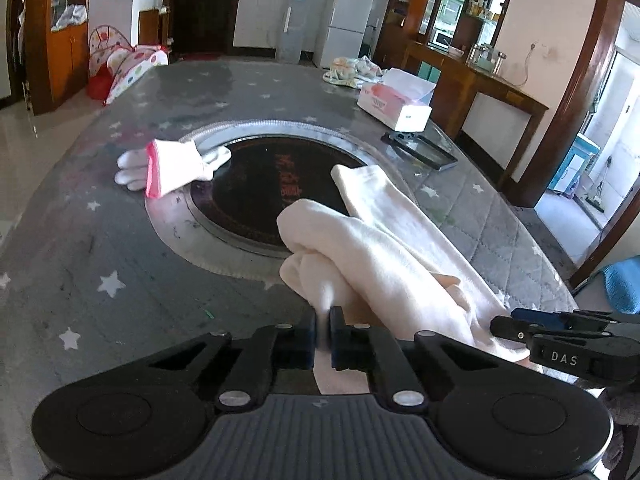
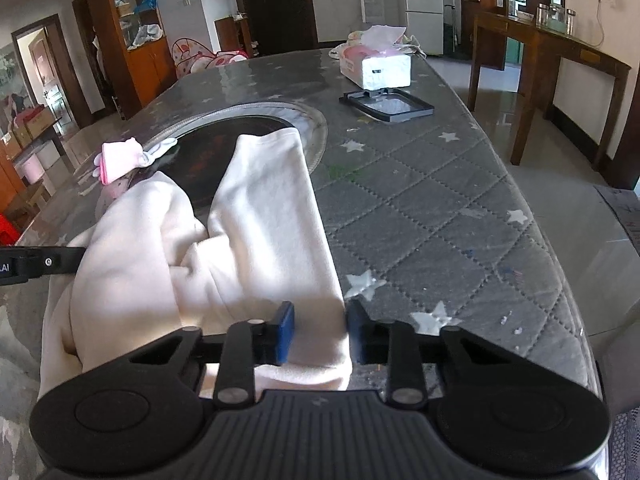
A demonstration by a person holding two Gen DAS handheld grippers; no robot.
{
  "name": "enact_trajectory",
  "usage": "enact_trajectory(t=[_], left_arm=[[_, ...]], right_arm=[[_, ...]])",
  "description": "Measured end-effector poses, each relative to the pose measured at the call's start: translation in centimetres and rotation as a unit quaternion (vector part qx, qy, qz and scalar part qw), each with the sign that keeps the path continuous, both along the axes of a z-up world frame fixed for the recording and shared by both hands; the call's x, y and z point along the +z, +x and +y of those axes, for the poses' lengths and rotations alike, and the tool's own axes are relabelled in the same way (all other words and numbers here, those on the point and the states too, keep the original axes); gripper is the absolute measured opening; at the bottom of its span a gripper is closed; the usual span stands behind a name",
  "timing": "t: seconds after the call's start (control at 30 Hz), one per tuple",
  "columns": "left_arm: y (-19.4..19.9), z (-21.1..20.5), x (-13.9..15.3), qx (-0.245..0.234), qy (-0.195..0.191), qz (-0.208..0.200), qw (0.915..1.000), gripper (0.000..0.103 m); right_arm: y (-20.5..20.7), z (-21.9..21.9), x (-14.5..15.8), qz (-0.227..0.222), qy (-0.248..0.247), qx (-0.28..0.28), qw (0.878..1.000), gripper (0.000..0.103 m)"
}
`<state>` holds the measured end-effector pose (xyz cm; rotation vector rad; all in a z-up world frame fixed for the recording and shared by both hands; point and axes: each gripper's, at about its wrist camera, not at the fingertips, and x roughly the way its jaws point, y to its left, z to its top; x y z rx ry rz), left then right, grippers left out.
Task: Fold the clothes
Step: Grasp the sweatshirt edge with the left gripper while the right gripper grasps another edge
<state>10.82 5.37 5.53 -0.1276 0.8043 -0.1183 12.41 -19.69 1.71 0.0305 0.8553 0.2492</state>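
Looking along my left gripper (image 1: 323,334), I find its jaws pressed together on a bunched fold of the cream garment (image 1: 384,248), the cloth pinched between the blue pads. The garment lies on the near part of the table (image 1: 100,248), which has a grey quilted cover with white stars. Two long cream parts run away from me; the farther one reaches over the dark round inset (image 1: 256,184) at the table's centre. My right gripper (image 1: 516,326) shows at the right edge, at the garment's near hem; from here I cannot tell how its jaws stand. A small white-and-pink garment (image 1: 172,166) lies at the inset's left rim, well apart from the cream one. A tissue box (image 1: 394,102) and a black tray (image 1: 420,150) sit on the far right of the table.

From the right wrist view, my right gripper (image 2: 320,330) has the garment's (image 2: 264,216) near hem between its pads. The left pad touches the cloth and the right pad meets its edge, so I read this as a pinch on the hem. My left gripper (image 2: 60,262) enters at the left edge, against the garment's bunched side. The pink garment (image 2: 122,158), tissue box (image 2: 376,66) and tray (image 2: 386,106) lie beyond.
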Motion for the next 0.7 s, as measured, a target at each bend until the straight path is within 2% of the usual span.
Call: enact_trajectory(t=[0.2,0.43,0.7], left_arm=[[-0.9,0.3,0.4,0.009,0.009,-0.006,0.9999,0.007],[-2.1,1.0,0.8,0.021,0.016,-0.007,0.9996,0.007],[-4.1,0.8,1.2,0.027,0.050,-0.016,0.9982,0.007]], right_arm=[[-0.8,-0.2,0.1,-0.004,0.001,-0.006,1.000,0.009],[-2.3,-0.5,0.7,-0.016,0.001,-0.011,1.000,0.005],[-4.5,-1.5,1.1,-0.021,-0.011,-0.018,1.000,0.004]])
